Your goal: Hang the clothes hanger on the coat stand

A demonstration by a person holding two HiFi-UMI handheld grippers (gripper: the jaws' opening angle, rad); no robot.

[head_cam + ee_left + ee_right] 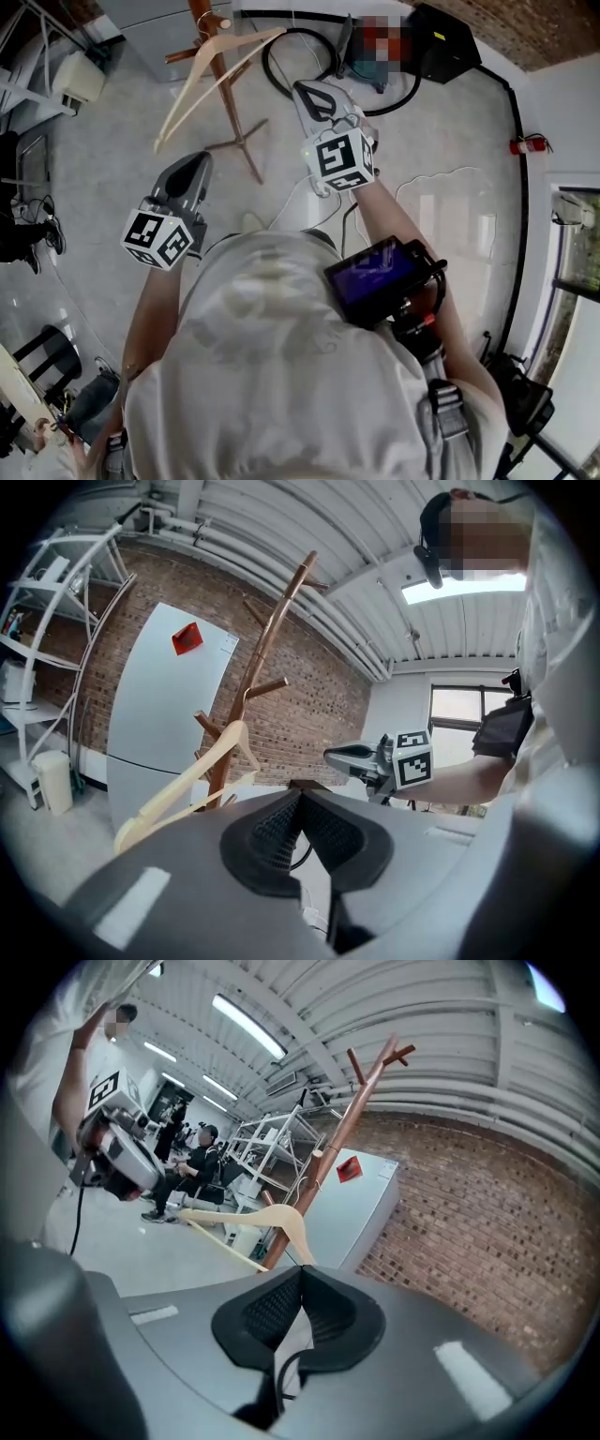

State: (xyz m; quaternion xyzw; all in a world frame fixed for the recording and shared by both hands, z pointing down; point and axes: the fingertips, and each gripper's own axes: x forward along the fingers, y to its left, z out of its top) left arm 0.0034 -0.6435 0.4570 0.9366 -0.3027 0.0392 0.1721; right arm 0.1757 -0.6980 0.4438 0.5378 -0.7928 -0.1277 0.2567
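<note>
A pale wooden clothes hanger (pixel 187 94) hangs from a peg of the brown wooden coat stand (pixel 242 141) at the top of the head view. Neither gripper touches it. My left gripper (pixel 195 161) is below and left of the stand's foot, shut and empty. My right gripper (pixel 315 93) is to the right of the stand, also shut with nothing in it. In the left gripper view the hanger (pixel 187 780) hangs tilted on the stand (pixel 267 649) beyond the closed tips (pixel 302 787). The right gripper view shows the hanger (pixel 272 1218) just past its closed tips (pixel 302 1267).
Black cable loops (pixel 300 56) and a black case (pixel 450 42) lie on the floor behind the stand. A white cabinet (pixel 164 705) stands against the brick wall, with a white shelf rack (pixel 272 1143) beside it. People (pixel 192 1162) sit far off. A red extinguisher (pixel 530 145) is at the right wall.
</note>
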